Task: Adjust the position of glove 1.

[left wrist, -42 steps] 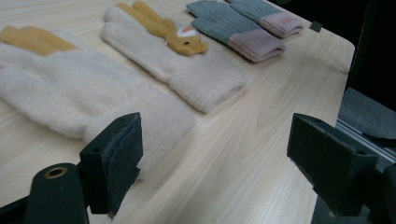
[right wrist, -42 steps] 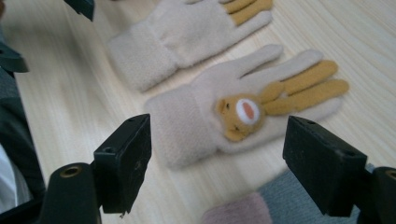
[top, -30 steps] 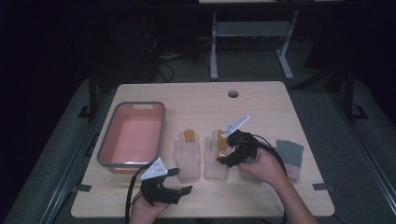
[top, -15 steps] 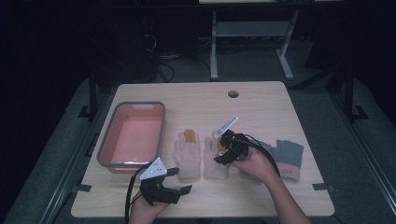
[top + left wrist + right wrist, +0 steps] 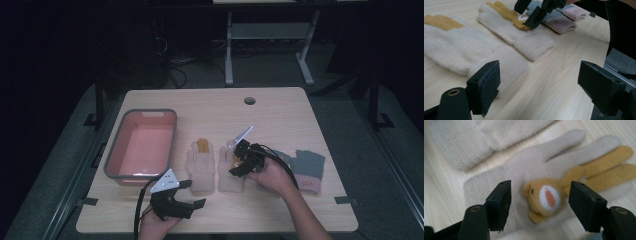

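we are lowering our right claw (image 5: 540,203) over the right cream glove (image 5: 231,172) lying flat on the tabletop (image 5: 280,120), its jaws just closing in yet still apart, straddling the glove's bear face (image 5: 544,198) without pressing it; our left claw (image 5: 541,87) is hovering wide open near the left cream glove (image 5: 201,167)

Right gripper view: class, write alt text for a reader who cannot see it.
A cream fleece glove with a tan bear face and tan fingers lies flat on a pale wooden table, framed between the open black jaws of the right tool. A second cream fleece glove lies beside it.
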A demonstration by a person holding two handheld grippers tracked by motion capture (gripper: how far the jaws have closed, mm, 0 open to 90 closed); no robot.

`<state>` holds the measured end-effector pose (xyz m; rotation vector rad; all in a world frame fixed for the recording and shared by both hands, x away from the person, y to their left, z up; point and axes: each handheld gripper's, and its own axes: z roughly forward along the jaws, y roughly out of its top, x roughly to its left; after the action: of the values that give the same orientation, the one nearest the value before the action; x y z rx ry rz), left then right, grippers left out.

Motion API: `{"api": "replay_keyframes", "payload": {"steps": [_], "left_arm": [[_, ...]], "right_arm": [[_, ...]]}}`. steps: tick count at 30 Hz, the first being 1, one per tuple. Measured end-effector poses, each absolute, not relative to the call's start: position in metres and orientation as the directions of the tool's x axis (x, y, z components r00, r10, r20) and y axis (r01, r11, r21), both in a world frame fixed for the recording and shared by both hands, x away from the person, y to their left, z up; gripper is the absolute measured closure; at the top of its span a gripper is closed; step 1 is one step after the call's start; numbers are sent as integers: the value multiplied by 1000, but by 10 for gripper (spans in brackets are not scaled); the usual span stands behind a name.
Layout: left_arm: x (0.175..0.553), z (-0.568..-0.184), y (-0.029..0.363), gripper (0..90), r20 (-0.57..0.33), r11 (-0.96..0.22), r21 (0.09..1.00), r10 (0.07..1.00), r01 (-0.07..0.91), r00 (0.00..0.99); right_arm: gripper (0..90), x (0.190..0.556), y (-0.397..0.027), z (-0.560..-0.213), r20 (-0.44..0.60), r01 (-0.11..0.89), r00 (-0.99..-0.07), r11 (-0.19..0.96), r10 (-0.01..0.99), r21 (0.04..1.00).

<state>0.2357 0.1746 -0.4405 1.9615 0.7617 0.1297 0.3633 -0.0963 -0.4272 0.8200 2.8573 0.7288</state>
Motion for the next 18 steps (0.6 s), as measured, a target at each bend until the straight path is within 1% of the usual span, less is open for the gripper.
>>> {"api": "replay_keyframes", "payload": {"steps": [8,10,15,16,18], "left_arm": [[236,-441,174,179,-227,-311,833,561,457,796],[236,-441,174,179,-228,-311,832,561,458,796],[236,-440,175,179,-228,-310,833,562,458,795],[236,-440,175,179,-231,-305,834,564,459,793],[236,-440,175,179,-230,-304,835,565,459,793]], "right_arm": [[390,365,-94,-431,40,478,-855,758,517,443],[417,365,-91,-434,29,480,-854,766,519,427],[450,365,-89,-437,-1,470,-857,782,516,410],[479,365,-88,-438,-8,469,-856,782,517,411],[495,364,-88,-438,-15,470,-854,783,520,407]]}}
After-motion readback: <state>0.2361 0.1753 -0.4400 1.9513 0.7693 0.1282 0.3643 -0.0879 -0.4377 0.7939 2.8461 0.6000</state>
